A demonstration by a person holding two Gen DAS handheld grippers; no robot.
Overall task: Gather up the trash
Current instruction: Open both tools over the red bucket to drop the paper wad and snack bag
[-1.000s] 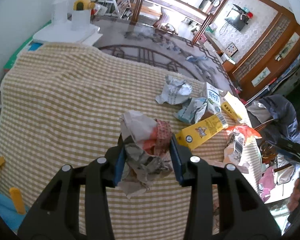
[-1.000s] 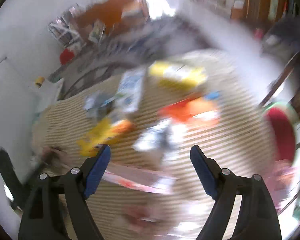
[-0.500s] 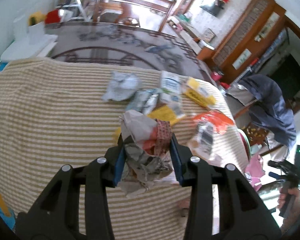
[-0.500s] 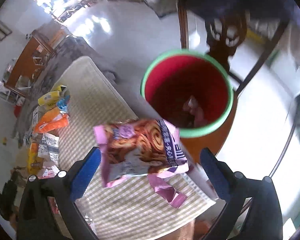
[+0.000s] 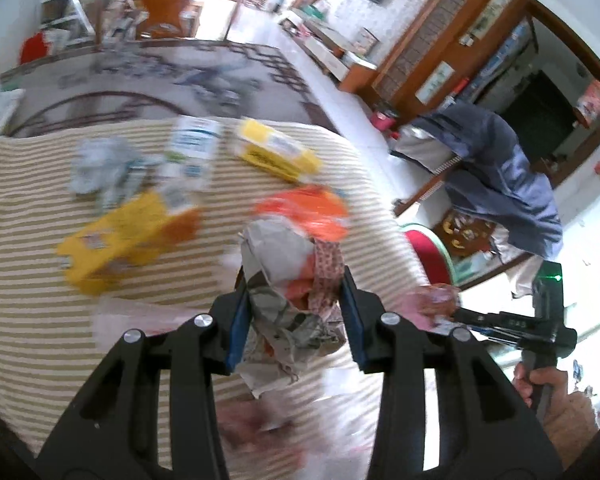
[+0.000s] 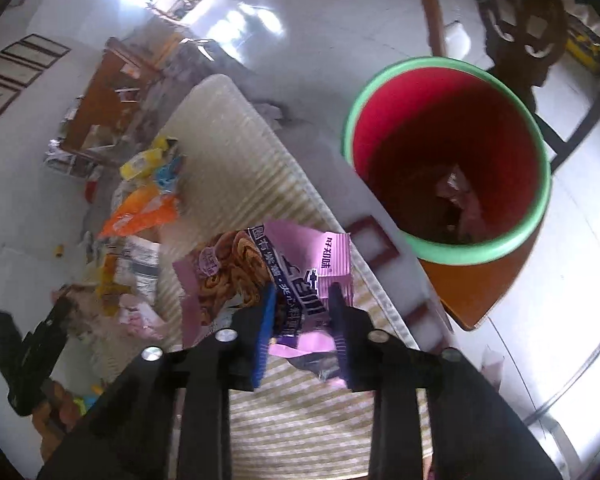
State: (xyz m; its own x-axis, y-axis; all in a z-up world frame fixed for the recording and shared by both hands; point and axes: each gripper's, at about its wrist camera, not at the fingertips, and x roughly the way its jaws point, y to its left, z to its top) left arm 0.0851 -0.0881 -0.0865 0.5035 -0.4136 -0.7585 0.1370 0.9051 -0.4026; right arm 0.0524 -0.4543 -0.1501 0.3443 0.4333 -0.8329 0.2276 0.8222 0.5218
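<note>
We note the right hand-held gripper pinching a pink snack bag beside the red bin, ready for disposal; the left hand-held gripper clamps crumpled paper.

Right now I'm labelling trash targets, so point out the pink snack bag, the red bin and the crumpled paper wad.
pink snack bag (image 6: 268, 264): right wrist view, printed front.
red bin (image 6: 440, 128): right wrist view, inner red wall.
crumpled paper wad (image 5: 284, 280): left wrist view, grey upper fold.
</note>
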